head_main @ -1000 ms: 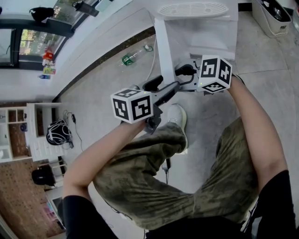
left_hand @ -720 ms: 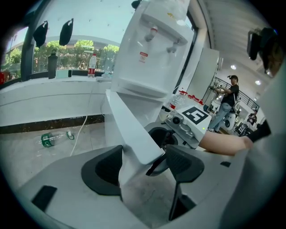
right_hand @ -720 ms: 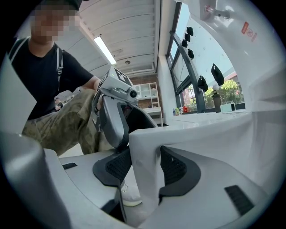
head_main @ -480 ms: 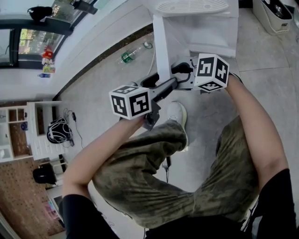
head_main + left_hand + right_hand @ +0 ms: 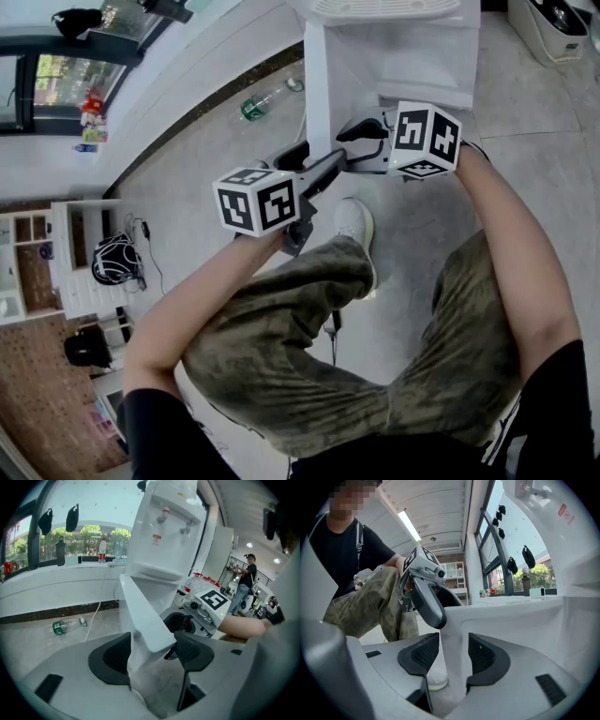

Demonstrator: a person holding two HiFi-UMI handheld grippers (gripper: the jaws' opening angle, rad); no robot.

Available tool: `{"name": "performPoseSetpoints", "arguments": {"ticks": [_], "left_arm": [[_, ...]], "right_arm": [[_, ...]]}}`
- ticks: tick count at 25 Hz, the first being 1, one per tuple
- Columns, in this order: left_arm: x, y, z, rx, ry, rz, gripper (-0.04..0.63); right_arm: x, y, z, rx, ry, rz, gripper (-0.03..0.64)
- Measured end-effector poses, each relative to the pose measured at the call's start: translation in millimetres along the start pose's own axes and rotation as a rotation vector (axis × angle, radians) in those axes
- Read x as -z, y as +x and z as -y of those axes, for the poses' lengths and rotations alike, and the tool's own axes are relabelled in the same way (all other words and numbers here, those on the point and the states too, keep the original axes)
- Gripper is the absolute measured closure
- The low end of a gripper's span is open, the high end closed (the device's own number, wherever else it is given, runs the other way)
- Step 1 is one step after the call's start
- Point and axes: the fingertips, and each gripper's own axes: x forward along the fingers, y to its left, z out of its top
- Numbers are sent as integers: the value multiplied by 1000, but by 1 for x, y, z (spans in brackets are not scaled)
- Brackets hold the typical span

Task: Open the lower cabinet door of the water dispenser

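The white water dispenser (image 5: 403, 47) stands on the grey floor, its taps (image 5: 173, 520) showing in the left gripper view. Its lower cabinet door (image 5: 319, 89) is swung out and shows edge-on. My left gripper (image 5: 323, 172) comes at the door from the lower left, and its pads (image 5: 112, 660) sit against both faces of the door's corner (image 5: 147, 630). My right gripper (image 5: 361, 141) reaches from the right. The door's edge (image 5: 452, 639) fills the gap between its fingers (image 5: 423, 654). In the right gripper view the left gripper's dark finger (image 5: 427, 603) lies on the door.
A green bottle (image 5: 253, 108) and a white cable (image 5: 305, 112) lie on the floor left of the dispenser. My white shoe (image 5: 354, 223) is just below the grippers. A white bin (image 5: 548, 33) stands at the top right. A person (image 5: 246, 578) stands in the background.
The whole view has slid slightly up the picture. Both grippers stay at the door's edge with their jaws as before.
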Motion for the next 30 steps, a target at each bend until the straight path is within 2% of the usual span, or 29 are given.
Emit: {"name": "performPoseSetpoints", "arguments": {"ticks": [2,7,12,21,26,30], "left_arm": [[3,-3,-5,-17,0,-4,310],[3,-13,-26,-94,81,10,356],[5,-23,-40,-156,96,22,390],[5,-34,-68,-244,112,33,411],[6,-37,-76,-272,111,20,411],[5,-37,-82,-255,126,62,413]], "right_arm": [[1,-1,0,8,-5,-5,431],[-2,-4,9,46,9,20,433],[-22,4,14,78,13,80,457],[-3,16,17,89,9,28,600],[4,21,34,175,86,3,614],[-3,20,46,224,117,21,614]]}}
